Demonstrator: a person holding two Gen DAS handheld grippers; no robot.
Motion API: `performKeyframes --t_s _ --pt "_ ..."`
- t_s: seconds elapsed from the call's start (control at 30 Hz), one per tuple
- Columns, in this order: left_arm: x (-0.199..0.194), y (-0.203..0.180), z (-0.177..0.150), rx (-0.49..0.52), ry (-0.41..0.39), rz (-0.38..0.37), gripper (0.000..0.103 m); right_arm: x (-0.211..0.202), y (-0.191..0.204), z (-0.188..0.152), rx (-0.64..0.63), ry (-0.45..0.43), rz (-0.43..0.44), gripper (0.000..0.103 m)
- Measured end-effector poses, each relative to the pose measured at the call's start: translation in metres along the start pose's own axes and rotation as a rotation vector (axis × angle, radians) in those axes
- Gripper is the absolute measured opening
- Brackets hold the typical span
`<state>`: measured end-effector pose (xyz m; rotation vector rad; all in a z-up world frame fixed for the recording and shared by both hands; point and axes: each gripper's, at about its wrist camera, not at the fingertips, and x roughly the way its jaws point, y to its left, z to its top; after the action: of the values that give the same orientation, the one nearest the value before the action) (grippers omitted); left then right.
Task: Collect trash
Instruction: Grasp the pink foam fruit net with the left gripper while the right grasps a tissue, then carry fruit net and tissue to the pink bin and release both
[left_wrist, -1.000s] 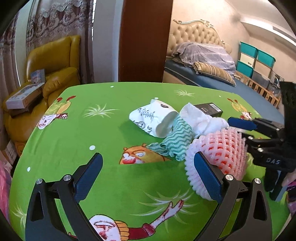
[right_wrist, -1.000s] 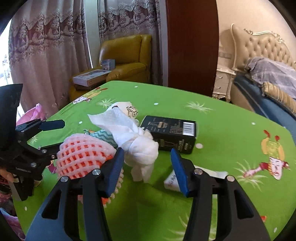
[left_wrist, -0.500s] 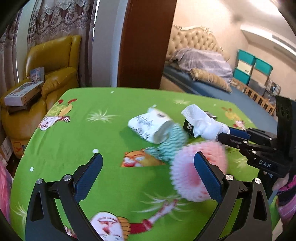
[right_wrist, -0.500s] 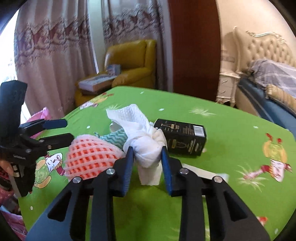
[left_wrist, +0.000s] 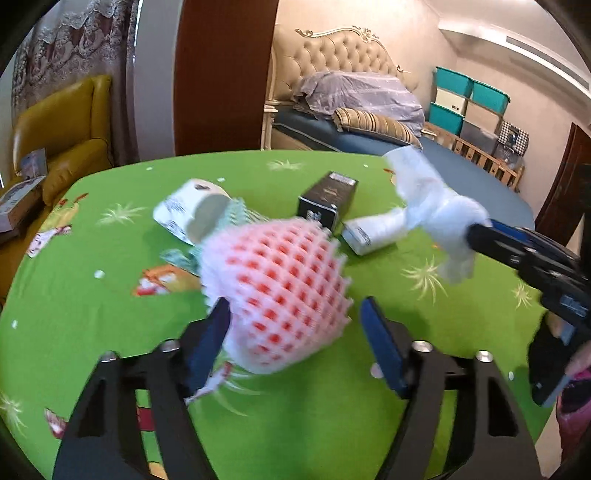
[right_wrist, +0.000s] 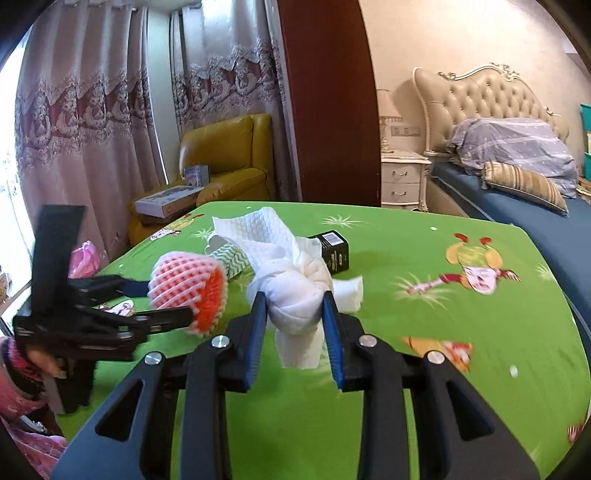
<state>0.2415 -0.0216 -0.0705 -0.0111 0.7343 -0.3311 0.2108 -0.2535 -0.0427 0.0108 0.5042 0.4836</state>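
Spread across both views, a bright green cartoon-printed tablecloth (left_wrist: 92, 295) over the table. Toward its far side, a white printed paper cup (left_wrist: 192, 212) lying on its side, touching a teal zigzag-patterned cloth (left_wrist: 236, 216); just right of these a small black rectangular carton (left_wrist: 327, 197), and beside that a flat white packet (left_wrist: 373, 229). Nearer, a pink-and-white foam fruit net (left_wrist: 280, 291) between the blue pads of the left gripper (left_wrist: 295, 347) — partly closed around it, left pad touching the net, a small gap visible at the right pad, so whether gripped firmly cannot be told. In the right wrist view, the same net (right_wrist: 184, 288) at that gripper's tip, above the cloth. Held clear of the table, a knotted white paper towel wad (right_wrist: 295, 295) pinched between the narrowly spaced fingers of the right gripper (right_wrist: 295, 321) — loose ends hanging below and fanning up behind.
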Motion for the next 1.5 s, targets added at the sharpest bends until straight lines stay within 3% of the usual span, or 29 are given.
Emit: performKeyframes --t_s 0.03,0.07,0.13,0.3,0.53,1.0,1.5 --pt "0.001 -0.004 -0.002 0.010 0.003 0.018 0.042 -0.007 0.000 -0.004 0.006 -0.007 -0.003 0.030" --pt "-0.001 -0.005 -0.003 0.012 -0.006 0.031 0.041 -0.016 0.000 -0.009 0.013 -0.014 -0.008 0.030" --pt "-0.011 -0.008 -0.005 0.014 -0.034 0.031 0.028 -0.030 0.002 -0.016 0.026 -0.022 -0.019 0.030" --pt "-0.050 -0.013 -0.018 0.024 -0.092 0.053 0.028 -0.058 0.018 -0.029 0.022 -0.032 -0.030 0.030" --pt "-0.086 -0.015 -0.047 0.022 -0.113 0.062 0.028 -0.082 0.055 -0.043 -0.022 -0.033 -0.017 0.030" --pt "-0.127 -0.016 -0.085 0.041 -0.180 0.122 0.028 -0.076 0.100 -0.041 -0.075 -0.007 -0.007 0.030" --pt "-0.153 -0.002 -0.097 -0.002 -0.229 0.175 0.028 -0.054 0.134 -0.042 -0.114 0.034 0.018 0.030"
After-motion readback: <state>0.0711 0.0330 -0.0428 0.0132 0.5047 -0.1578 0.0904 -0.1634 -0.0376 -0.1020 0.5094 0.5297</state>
